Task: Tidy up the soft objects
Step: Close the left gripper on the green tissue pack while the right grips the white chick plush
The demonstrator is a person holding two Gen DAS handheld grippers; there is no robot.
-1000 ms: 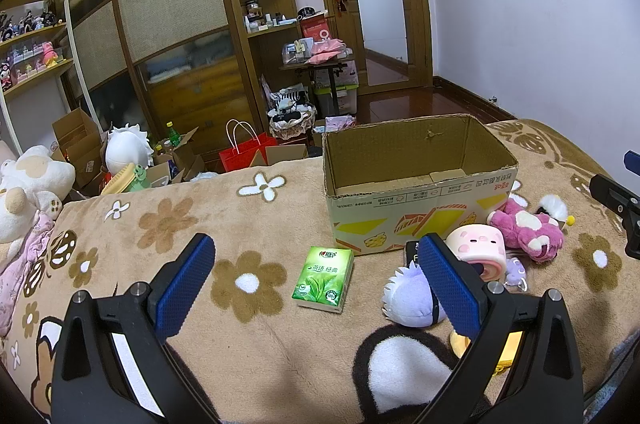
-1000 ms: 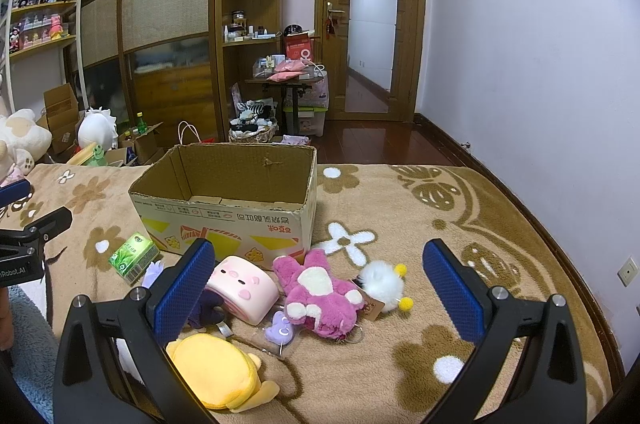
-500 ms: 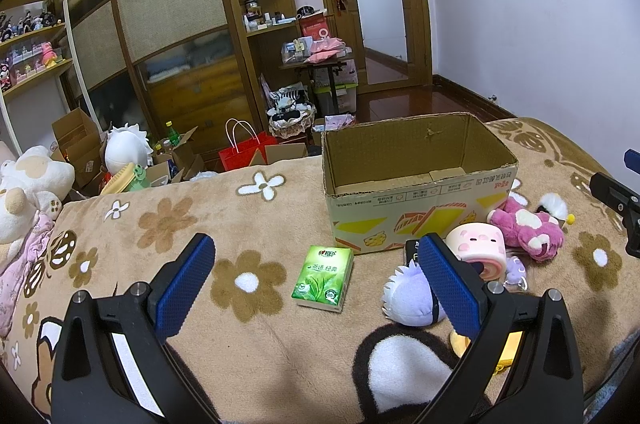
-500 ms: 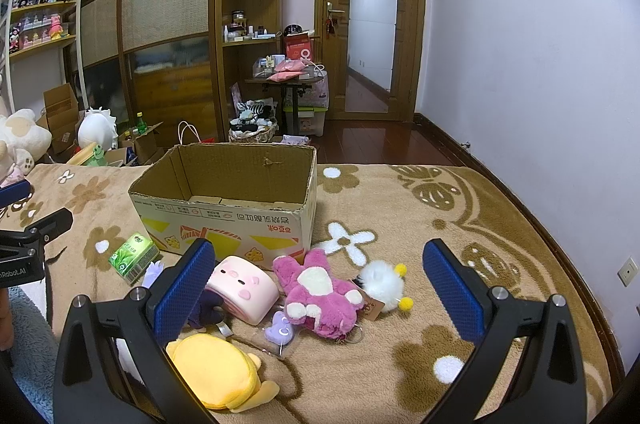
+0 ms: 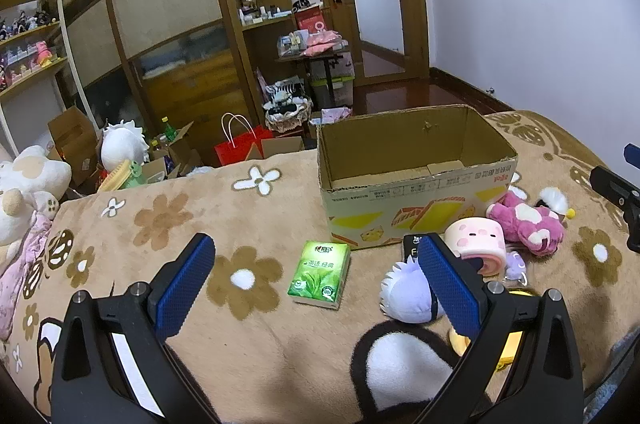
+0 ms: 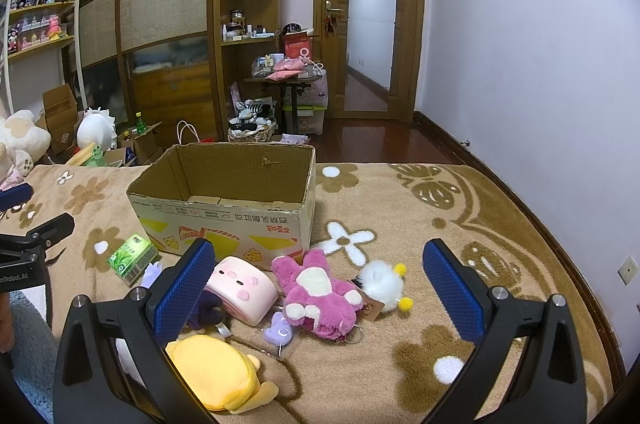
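Now both the left gripper [image 5: 314,266] and right gripper [image 6: 320,270] hang spread and empty above the blanket [image 6: 500,224]; soft toys, including a pink plush [image 6: 316,290], lie just near of the open cardboard box [image 6: 224,207].

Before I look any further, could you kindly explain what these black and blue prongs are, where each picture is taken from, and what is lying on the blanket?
There is no robot here: a person holds a two-finger gripper in each hand, each with a fisheye camera looking along its blue-padded fingers. One picture is from the left gripper, the other from the right gripper. Both are open and hold nothing. On the flowered blanket stands an empty-looking cardboard box. In front of it lie a green tissue pack, a pink pig cushion, a magenta plush bear, a white fluffy ball, a yellow plush and a pale purple plush.
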